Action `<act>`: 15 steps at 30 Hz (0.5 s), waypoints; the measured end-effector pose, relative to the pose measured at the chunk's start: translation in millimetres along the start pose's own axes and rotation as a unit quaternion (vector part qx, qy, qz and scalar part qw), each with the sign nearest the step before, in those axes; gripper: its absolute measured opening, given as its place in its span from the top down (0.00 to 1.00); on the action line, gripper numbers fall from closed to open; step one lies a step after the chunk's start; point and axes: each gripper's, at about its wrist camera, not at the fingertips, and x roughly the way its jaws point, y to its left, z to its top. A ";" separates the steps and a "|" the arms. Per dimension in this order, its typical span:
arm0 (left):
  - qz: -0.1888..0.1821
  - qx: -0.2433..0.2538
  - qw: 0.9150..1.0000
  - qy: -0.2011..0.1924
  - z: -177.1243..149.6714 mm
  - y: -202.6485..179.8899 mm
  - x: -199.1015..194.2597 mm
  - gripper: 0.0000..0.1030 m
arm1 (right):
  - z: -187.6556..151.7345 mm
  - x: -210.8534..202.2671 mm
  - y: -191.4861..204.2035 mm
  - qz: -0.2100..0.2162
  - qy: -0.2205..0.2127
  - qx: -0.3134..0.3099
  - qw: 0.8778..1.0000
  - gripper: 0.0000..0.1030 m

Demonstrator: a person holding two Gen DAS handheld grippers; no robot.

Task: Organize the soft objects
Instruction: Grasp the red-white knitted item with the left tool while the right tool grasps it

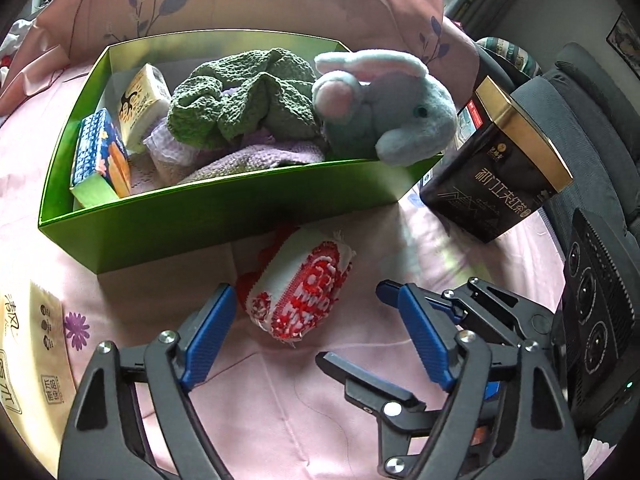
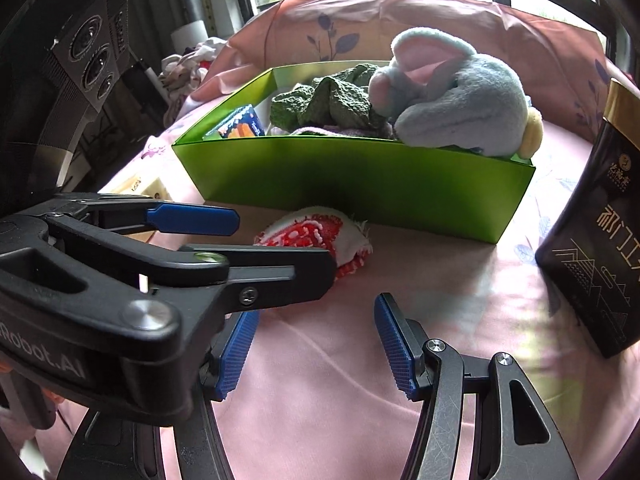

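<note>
A rolled red-and-white cloth lies on the pink bedspread, just in front of the green box. My left gripper is open around the roll; its left pad is close to the roll and its right pad stands clear. My right gripper is open with nothing between its fingers, low over the bedspread just right of the roll and crossing the left one. In the box lie a grey-blue plush animal, a green knitted cloth and a lilac towel.
Two small cartons, one blue and one cream, stand at the box's left end. A black tea box with a gold lid leans at the right. A tissue pack lies at the left. A pink pillow is behind the box.
</note>
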 end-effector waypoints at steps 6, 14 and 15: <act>0.004 0.025 1.000 0.015 1.2 -5.8 13.5 0.39 | 2.3 11.6 2.6 0.011 0.013 -0.002 1.000 0.41; 0.002 0.026 0.999 0.026 -1.1 6.3 13.7 0.57 | 5.4 21.2 7.3 0.019 0.016 -0.022 0.999 0.44; 0.001 0.025 0.999 0.027 -1.2 7.4 13.7 0.58 | 5.7 22.2 7.8 0.020 0.016 -0.024 0.999 0.46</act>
